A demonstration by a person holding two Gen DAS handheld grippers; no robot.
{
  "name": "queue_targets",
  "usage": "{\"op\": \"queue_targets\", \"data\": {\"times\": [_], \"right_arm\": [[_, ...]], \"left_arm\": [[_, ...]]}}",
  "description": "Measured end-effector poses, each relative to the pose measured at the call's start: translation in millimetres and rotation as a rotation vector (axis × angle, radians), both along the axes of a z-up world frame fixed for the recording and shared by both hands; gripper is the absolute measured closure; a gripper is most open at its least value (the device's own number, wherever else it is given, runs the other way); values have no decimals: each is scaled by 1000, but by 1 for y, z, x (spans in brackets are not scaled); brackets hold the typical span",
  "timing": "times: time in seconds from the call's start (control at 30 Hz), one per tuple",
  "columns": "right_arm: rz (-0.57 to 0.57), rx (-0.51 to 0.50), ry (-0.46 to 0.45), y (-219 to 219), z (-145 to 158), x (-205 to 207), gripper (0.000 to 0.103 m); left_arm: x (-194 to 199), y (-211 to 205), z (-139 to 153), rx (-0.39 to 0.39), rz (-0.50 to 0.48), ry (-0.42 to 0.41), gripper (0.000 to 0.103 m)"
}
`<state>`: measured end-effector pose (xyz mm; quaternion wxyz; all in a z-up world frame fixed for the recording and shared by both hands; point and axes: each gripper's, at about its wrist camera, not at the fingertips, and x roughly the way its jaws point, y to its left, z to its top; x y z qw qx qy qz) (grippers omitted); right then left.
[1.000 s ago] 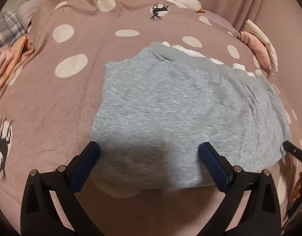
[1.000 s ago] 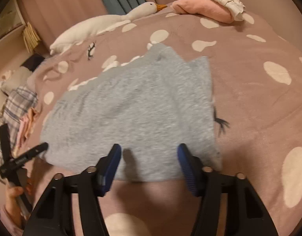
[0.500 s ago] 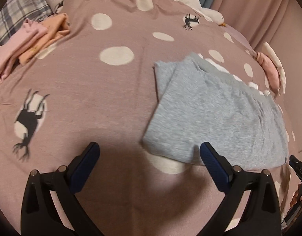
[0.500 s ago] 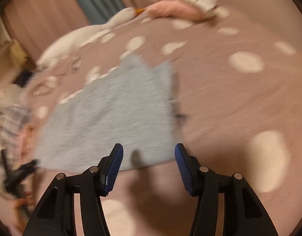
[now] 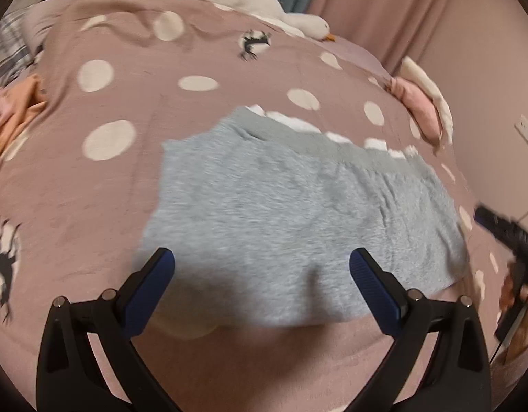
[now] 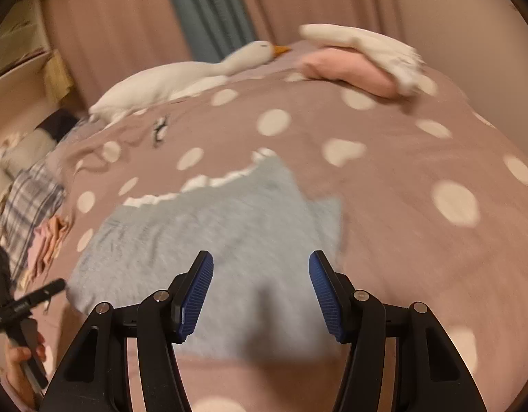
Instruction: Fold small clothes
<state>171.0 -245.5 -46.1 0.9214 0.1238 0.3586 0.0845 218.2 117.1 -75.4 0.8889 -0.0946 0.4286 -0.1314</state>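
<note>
Risk: grey garment [image 5: 291, 213] ahead of both empty, parted claws, left [image 5: 262, 286] and right [image 6: 261, 297]; shallow pinch, slipping layer, crooked fold.

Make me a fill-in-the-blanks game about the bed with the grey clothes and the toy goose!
1. The grey garment lies flat on a pinkish bedspread printed with white ____.
2. The white plush goose has a beak coloured ____.
3. A white cloth rests on top of a folded ____ one.
4. Both the left gripper and the right gripper hold ____ between their blue pads.

Missing words: dots; orange; pink; nothing
</note>
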Motion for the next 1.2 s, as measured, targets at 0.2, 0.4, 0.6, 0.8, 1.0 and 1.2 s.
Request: {"op": "queue_targets", "data": {"times": [0.2, 0.4, 0.6, 0.8, 1.0, 1.2], "right_arm": [[-15, 90, 177, -3, -40, 60, 45], [-127, 261, 246, -29, -56, 68, 45], [-111, 186, 145, -22, -23, 56, 45], [53, 208, 116, 2, -17, 67, 44], [-25, 119, 241, -2, -54, 87, 44], [-27, 181, 229, -17, -56, 81, 44]], "left_arm": [[19, 4, -26, 47, -15, 75, 1], [21, 15, -16, 21, -2, 112, 1], [44, 9, 20, -54, 13, 40, 1], [93, -17, 13, -110, -34, 64, 2], [134, -2, -26, -187, 44, 201, 2], [133, -8, -17, -132, 47, 184, 3]]}}
